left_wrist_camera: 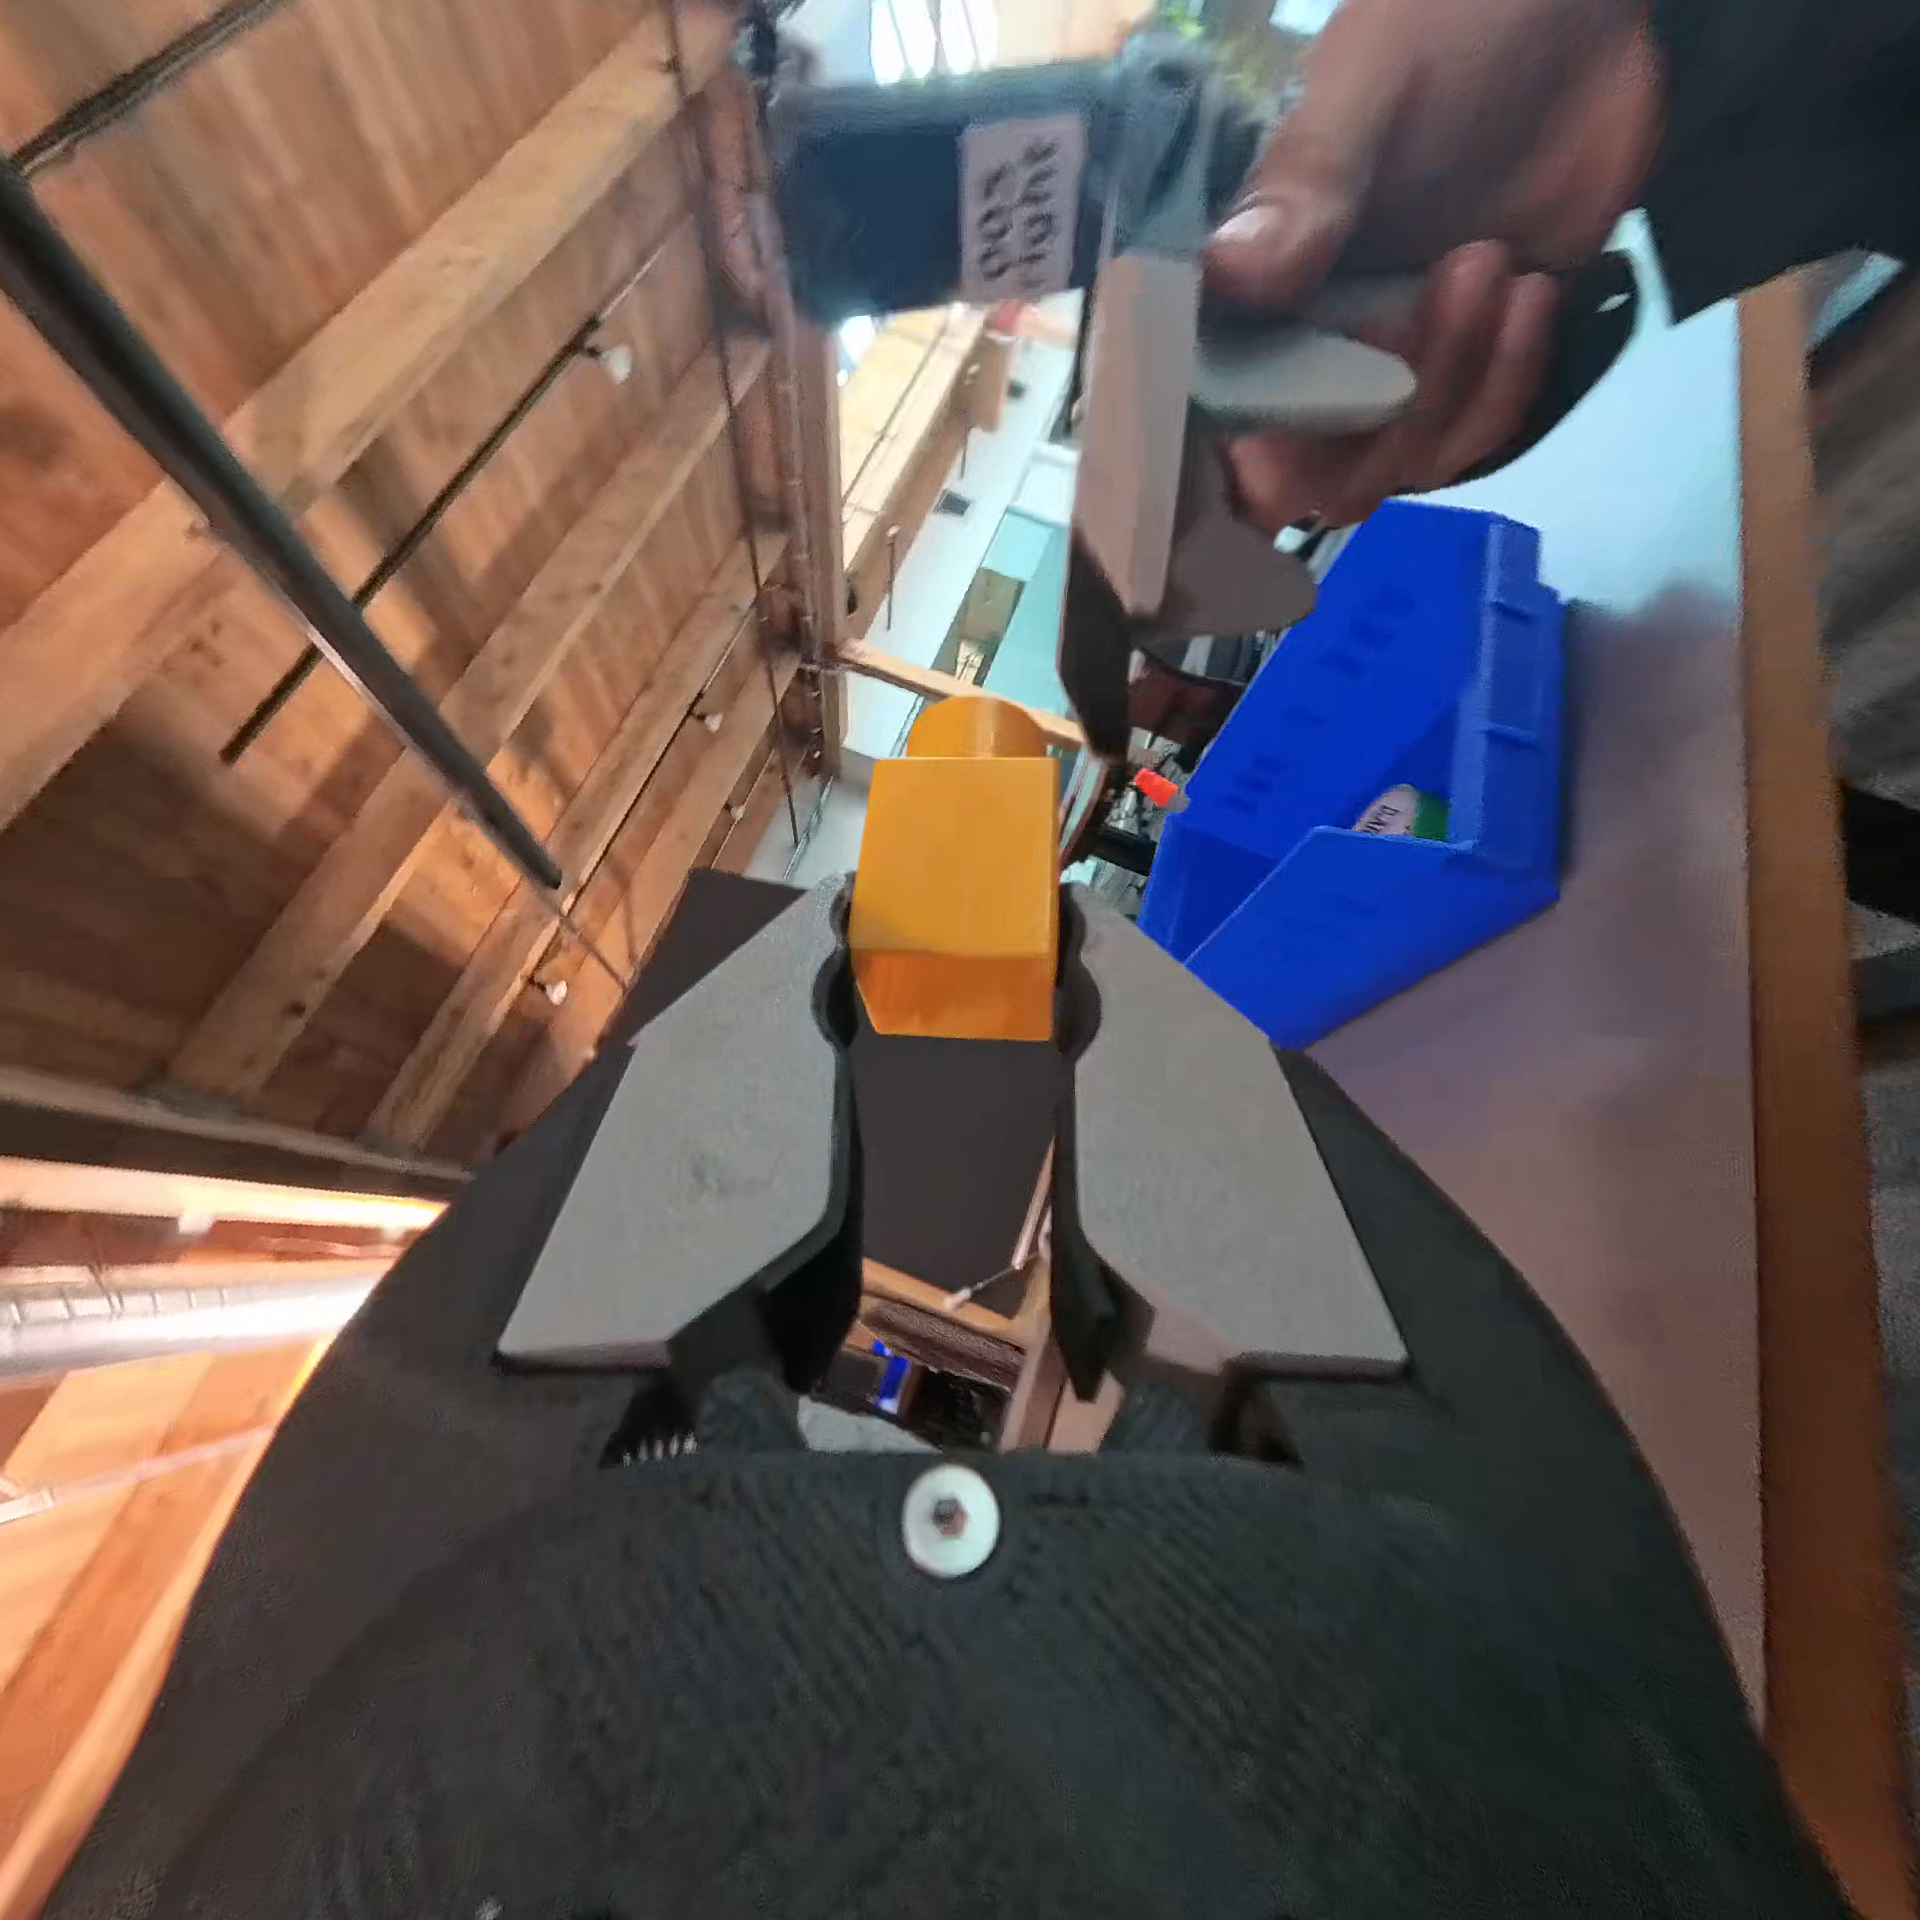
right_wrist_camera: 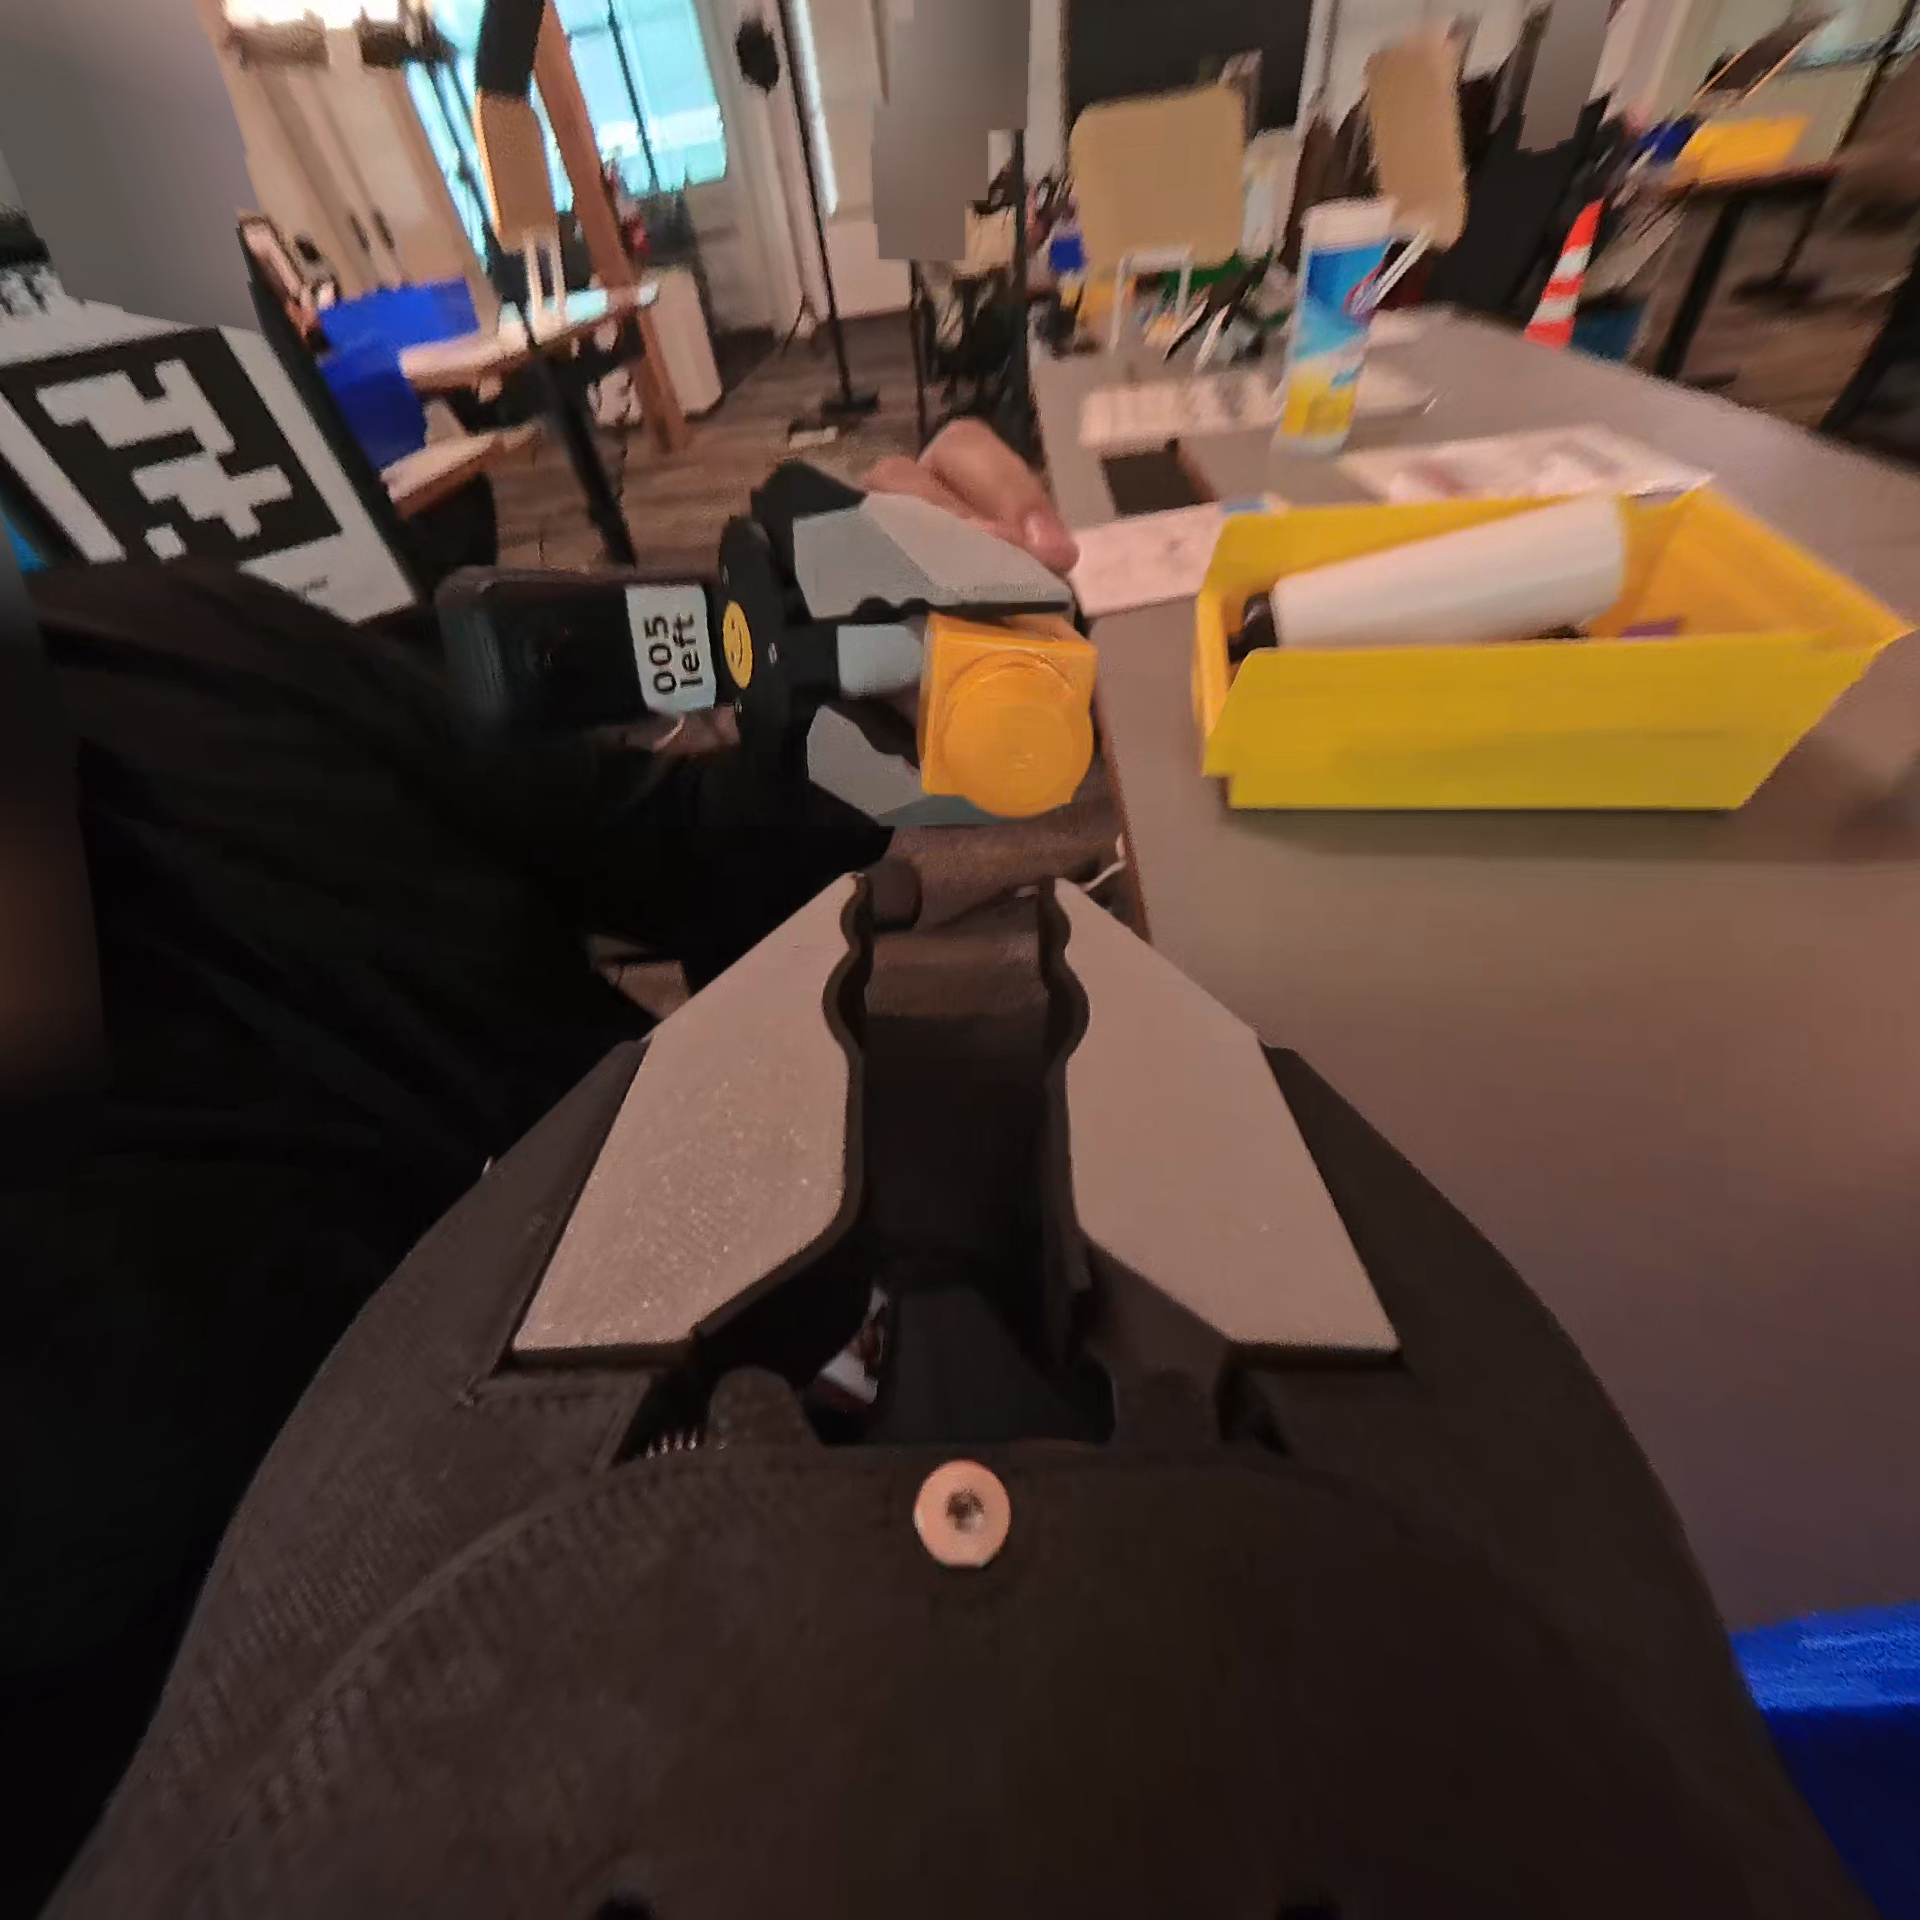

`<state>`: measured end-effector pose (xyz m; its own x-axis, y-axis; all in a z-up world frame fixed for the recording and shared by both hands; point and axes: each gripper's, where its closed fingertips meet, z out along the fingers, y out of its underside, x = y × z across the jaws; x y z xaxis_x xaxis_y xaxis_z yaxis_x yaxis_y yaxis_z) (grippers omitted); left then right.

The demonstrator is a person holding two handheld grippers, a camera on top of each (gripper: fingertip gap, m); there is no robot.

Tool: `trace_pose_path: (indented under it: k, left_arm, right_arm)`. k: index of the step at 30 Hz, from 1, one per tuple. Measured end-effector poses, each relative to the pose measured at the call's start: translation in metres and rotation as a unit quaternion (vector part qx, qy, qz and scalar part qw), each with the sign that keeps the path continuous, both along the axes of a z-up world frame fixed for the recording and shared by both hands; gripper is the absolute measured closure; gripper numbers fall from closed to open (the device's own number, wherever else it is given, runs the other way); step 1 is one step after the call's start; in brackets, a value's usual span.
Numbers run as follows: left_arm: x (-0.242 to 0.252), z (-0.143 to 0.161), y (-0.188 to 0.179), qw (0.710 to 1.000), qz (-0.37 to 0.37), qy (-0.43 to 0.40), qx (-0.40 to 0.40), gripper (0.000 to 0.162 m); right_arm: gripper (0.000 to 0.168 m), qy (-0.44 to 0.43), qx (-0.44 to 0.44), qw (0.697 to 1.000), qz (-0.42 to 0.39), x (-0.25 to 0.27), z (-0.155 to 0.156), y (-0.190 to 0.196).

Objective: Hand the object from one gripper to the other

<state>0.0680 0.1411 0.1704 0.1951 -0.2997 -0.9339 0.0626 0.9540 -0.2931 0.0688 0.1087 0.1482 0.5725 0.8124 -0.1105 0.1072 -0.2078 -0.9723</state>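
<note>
My right gripper (right_wrist_camera: 961, 925) has open air ahead up to the orange block (right_wrist_camera: 1008, 717). Its jaws stand apart with nothing between them. To the right the table edge (right_wrist_camera: 1127, 831) runs close by, and farther right the yellow bin (right_wrist_camera: 1507, 727) blocks the tabletop. A dark sleeve (right_wrist_camera: 312, 831) fills the left.

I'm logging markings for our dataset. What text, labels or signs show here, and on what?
Wording not copied; carriers only.
White printed label on black housing, right wrist view: legible.
Black-and-white coded square board: pattern, no words.
White sticker on dark tool body, left wrist view: blurred.
Oval label inside blue plastic bin: partly hidden.
</note>
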Motion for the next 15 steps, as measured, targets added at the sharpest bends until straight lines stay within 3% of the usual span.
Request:
trace_pose_path:
  k: [5, 10, 15]
  left_arm:
    - [-0.002, 0.021, 0.012, 0.992, -0.017, -0.040, -0.116, 0.127]
    - [-0.006, 0.027, -0.003, 0.967, -0.110, -0.023, -0.230, 0.127]
    - [-0.006, 0.023, -0.017, 0.954, -0.156, 0.001, -0.257, 0.127]
  right_arm:
    - [0.123, 0.053, 0.085, 0.994, -0.037, 0.013, 0.036, 0.001]
    - [0.118, 0.011, 0.153, 0.986, -0.066, 0.012, 0.042, 0.003]
    - [0.119, -0.024, 0.186, 0.981, -0.054, -0.005, 0.045, -0.006]
